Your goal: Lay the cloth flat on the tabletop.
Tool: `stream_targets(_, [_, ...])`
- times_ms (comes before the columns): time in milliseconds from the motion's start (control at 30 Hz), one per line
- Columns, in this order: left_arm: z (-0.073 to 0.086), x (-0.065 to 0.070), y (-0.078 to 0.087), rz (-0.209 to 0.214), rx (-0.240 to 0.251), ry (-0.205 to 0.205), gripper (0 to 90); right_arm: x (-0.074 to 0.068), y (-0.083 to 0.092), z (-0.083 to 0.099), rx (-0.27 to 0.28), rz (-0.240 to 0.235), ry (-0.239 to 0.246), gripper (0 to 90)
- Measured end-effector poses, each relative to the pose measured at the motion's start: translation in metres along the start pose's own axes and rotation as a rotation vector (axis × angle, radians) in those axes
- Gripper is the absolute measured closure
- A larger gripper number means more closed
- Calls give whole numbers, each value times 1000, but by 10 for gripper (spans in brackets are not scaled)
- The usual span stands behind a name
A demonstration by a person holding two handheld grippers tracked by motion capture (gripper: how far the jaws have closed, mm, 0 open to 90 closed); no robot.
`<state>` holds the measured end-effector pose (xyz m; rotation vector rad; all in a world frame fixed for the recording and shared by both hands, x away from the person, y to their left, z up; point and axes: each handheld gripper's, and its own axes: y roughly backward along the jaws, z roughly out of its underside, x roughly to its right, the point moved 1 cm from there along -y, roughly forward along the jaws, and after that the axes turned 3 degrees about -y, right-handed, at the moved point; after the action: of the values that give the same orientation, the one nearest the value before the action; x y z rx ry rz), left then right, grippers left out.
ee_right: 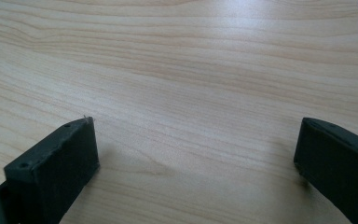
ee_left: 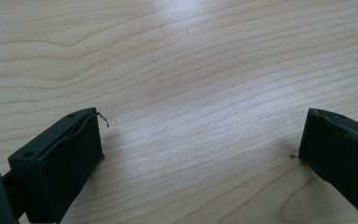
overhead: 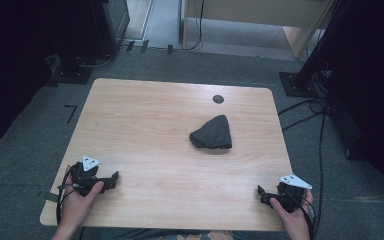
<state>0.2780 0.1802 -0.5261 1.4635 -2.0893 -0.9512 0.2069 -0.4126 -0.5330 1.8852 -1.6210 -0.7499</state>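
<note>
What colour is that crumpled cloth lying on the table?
Dark grey, close to black. The cloth shows best in the high view.

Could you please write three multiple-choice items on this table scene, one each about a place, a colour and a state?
1. Where does the crumpled cloth lie on the table?
A. Right of the middle, near the round dark spot
B. At the near left corner
C. Between the jaws of the left gripper

2. What colour is the cloth?
A. White
B. Dark grey to black
C. Bright red

3. How do the jaws of the right gripper stand?
A. Shut on the cloth
B. Shut on nothing
C. Wide open with bare wood between them

Answers: 1 A, as the high view shows it right of centre, short of the spot. 2 B, as it looks dark against the pale wood. 3 C, as the right gripper view shows its jaws far apart over bare table.
</note>
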Motion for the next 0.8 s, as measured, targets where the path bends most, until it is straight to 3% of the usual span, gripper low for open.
stream_targets(200, [-4, 5, -4, 5, 0, -10, 0, -1, 2, 1, -10, 13, -10, 0])
stream_targets(333, [-8, 10, -6, 20, -1, -22, 0, -6, 6, -1, -4, 15, -16, 70])
stream_targets(500, [-9, 13, -8, 9, 0, -13, 0, -19, 11, -11, 32, -31, -14, 71])
stream_targets(600, [-12, 17, -10, -2, 0, 3, 0, -31, 12, -23, 50, -69, -10, 75])
stream_targets(633, [-13, 19, -12, -8, 1, 8, 0, -39, 12, -32, 61, -105, -2, 75])
stream_targets(733, [-15, 21, -13, 1, 0, -3, 0, -50, 12, -41, 71, -119, 27, 76])
stream_targets(800, [-15, 21, -13, 2, 0, -4, 0, -67, 8, -54, 92, -135, 60, 152])
